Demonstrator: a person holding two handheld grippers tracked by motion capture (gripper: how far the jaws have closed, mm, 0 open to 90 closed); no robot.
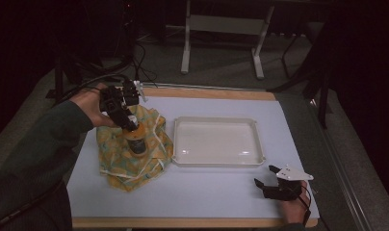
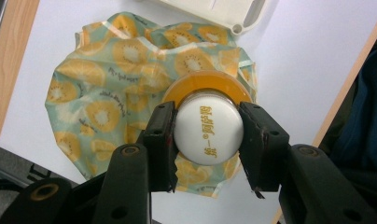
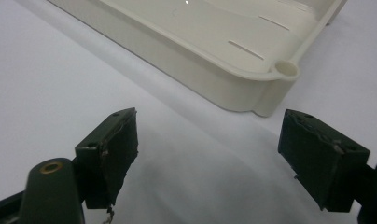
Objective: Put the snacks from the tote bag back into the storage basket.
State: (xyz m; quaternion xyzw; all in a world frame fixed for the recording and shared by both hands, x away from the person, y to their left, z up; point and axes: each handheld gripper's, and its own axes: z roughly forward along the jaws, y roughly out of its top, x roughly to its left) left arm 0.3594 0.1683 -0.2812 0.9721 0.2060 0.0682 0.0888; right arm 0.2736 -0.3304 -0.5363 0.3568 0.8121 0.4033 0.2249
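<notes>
Left gripper [image 2: 207, 135]: clamped on white cap [image 2: 208, 134] of jar, one jaw pressed to each side of cap; pointed down from above, held in left hand [image 1: 92, 107] at table's left.
Jar [image 1: 136, 142]: upright on the cloth, dark body, orange collar [image 2: 206, 84] just under cap; printing on cap top seen in left gripper view, too small to read in high view.
Cloth [image 2: 112, 70]: pale green with orange fruit-slice print, crumpled under and around jar; lay on left part of white tabletop [image 1: 216, 187], right edge just beside tray.
Tray [image 1: 216, 142]: cream plastic, rectangular, raised rim, round lug at corner [image 3: 286, 70]; sat mid-table, right of cloth, nothing inside.
Right gripper [image 1: 265, 176]: jaws spread wide, nothing between them; rested low near table's front right corner, held in right hand [image 1: 294, 208], aimed toward tray's near corner.
Right gripper vs tray: near, not touching; bare tabletop between jaws and tray wall in right gripper view.
Grippers vs each other: well apart, tray between them.
</notes>
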